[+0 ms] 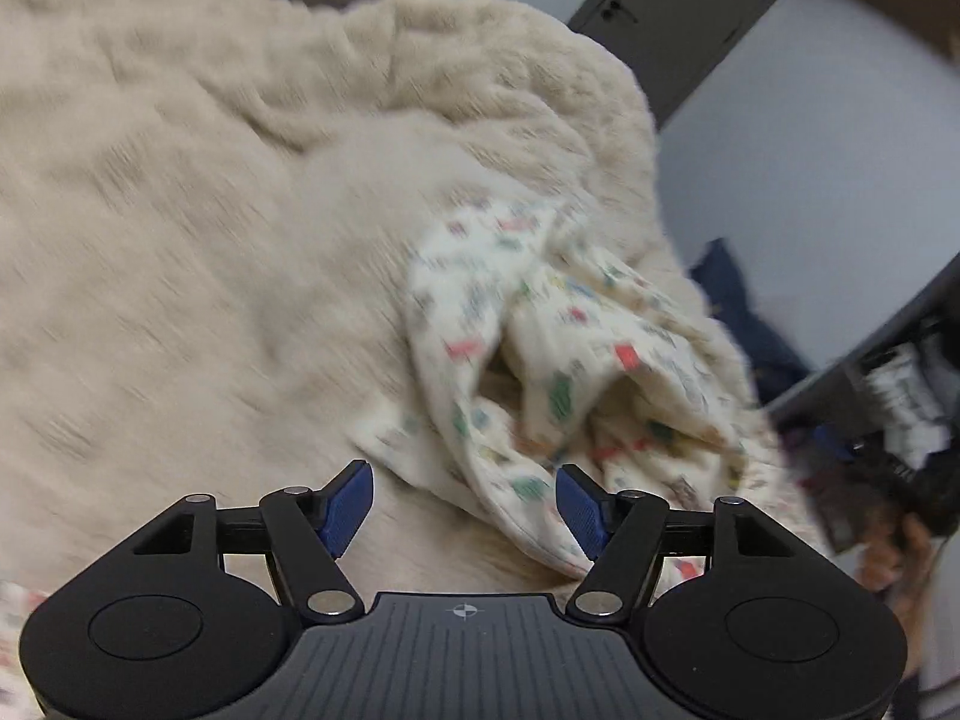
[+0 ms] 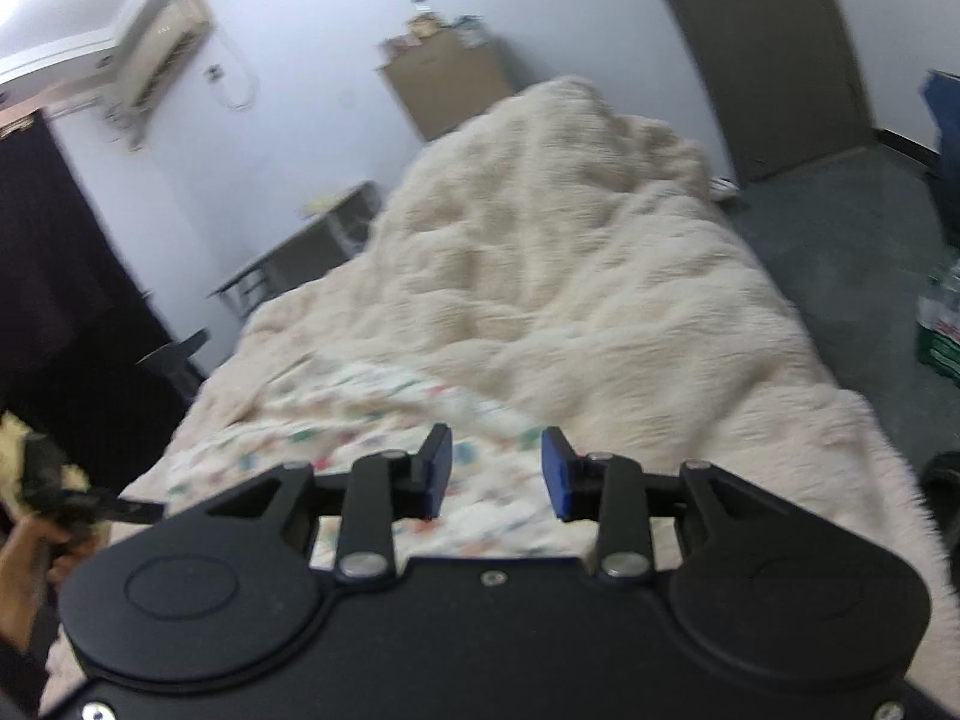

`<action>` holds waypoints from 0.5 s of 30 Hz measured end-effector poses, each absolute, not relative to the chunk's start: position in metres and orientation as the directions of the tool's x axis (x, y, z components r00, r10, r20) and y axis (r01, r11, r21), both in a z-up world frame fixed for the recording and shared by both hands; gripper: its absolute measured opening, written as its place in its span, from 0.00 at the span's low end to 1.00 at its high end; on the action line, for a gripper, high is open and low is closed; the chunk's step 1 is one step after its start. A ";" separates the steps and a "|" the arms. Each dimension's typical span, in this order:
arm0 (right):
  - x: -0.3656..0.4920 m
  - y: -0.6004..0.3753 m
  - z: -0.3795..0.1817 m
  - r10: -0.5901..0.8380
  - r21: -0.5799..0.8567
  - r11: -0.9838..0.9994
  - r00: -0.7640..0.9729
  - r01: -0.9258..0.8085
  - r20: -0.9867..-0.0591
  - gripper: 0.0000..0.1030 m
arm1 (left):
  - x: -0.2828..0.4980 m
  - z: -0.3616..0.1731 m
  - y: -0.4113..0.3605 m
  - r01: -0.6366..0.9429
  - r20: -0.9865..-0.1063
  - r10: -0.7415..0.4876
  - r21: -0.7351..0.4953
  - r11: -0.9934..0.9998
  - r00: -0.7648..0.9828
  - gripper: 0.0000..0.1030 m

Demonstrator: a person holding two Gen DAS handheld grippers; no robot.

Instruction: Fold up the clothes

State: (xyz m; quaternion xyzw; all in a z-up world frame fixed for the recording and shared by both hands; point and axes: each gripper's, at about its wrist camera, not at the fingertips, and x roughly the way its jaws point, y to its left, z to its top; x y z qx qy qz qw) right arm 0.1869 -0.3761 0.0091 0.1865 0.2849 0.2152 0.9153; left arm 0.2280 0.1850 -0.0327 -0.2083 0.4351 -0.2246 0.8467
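A cream garment with small coloured prints lies crumpled on a fluffy beige blanket. My left gripper hovers open just above its near edge, with a fold of the cloth lying between and below the blue pads, not pinched. In the right wrist view the same printed garment is spread flatter on the blanket. My right gripper is open above it, with nothing between its fingers. Both views are motion-blurred.
The blanket covers a bed. A grey door, a cabinet, a small side table and a wall air conditioner stand around it. A hand holds the other gripper at the left edge. Bare floor lies right.
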 end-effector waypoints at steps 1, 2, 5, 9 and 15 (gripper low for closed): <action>0.185 -0.370 0.011 0.513 0.462 0.833 0.739 -0.306 -0.436 0.34 | 0.229 -0.039 0.183 0.204 -0.630 -0.582 -0.569 0.797 0.514 0.00; 0.182 -0.363 0.012 0.523 0.455 0.830 0.733 -0.323 -0.435 0.34 | 0.231 -0.038 0.180 0.209 -0.641 -0.564 -0.545 0.812 0.520 0.01; 0.179 -0.341 0.005 0.514 0.373 0.853 0.704 -0.364 -0.489 0.34 | 0.224 0.002 0.179 0.251 -0.687 -0.362 -0.261 0.932 0.630 0.00; 0.175 -0.312 -0.005 0.491 0.260 0.869 0.667 -0.422 -0.560 0.35 | 0.207 0.071 0.193 0.181 -0.640 -0.058 0.128 0.975 0.766 0.00; 0.175 -0.292 -0.006 0.492 0.174 0.853 0.649 -0.491 -0.581 0.35 | 0.176 0.123 0.194 -0.099 -0.290 0.409 0.701 0.707 0.865 0.00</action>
